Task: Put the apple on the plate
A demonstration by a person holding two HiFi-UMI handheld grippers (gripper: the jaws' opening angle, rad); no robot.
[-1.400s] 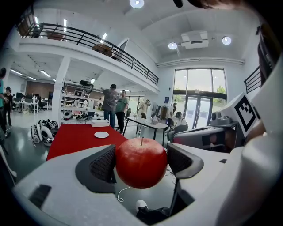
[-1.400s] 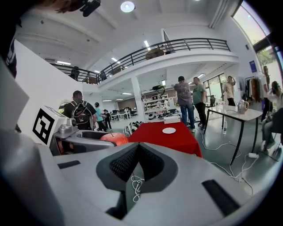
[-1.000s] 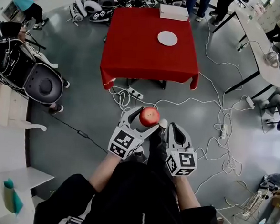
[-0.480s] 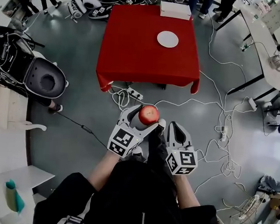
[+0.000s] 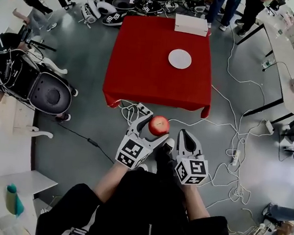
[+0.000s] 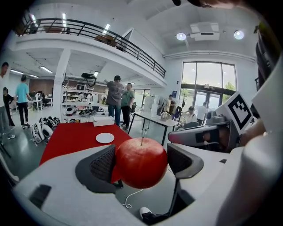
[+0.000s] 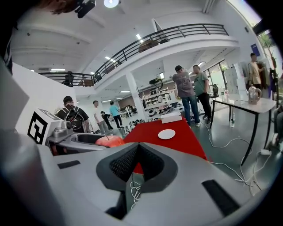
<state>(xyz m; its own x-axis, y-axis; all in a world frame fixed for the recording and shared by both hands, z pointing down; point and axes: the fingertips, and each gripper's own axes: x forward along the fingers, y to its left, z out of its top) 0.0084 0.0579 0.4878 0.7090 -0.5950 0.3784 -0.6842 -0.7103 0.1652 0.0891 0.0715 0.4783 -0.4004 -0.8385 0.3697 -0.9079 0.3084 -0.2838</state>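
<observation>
A red apple (image 5: 159, 125) (image 6: 141, 162) sits between the jaws of my left gripper (image 5: 155, 127) (image 6: 140, 163), which is shut on it and held above the floor, short of the table. The white plate (image 5: 179, 58) (image 6: 105, 138) (image 7: 166, 134) lies toward the far right of the red-clothed table (image 5: 145, 64) ahead. My right gripper (image 5: 184, 138) (image 7: 138, 164) is beside the left one, its jaws shut together with nothing between them. The apple (image 7: 109, 141) shows to its left in the right gripper view.
A white box (image 5: 191, 24) rests at the table's far edge. Cables and a power strip (image 5: 145, 111) trail over the grey floor near the table's front. Long tables (image 5: 287, 54) stand to the right, gear and a black chair (image 5: 48, 90) to the left. People stand beyond the table.
The table and plate have shifted slightly in the head view as I moved. Both grippers keep their pose, and the apple stays held in the left one.
</observation>
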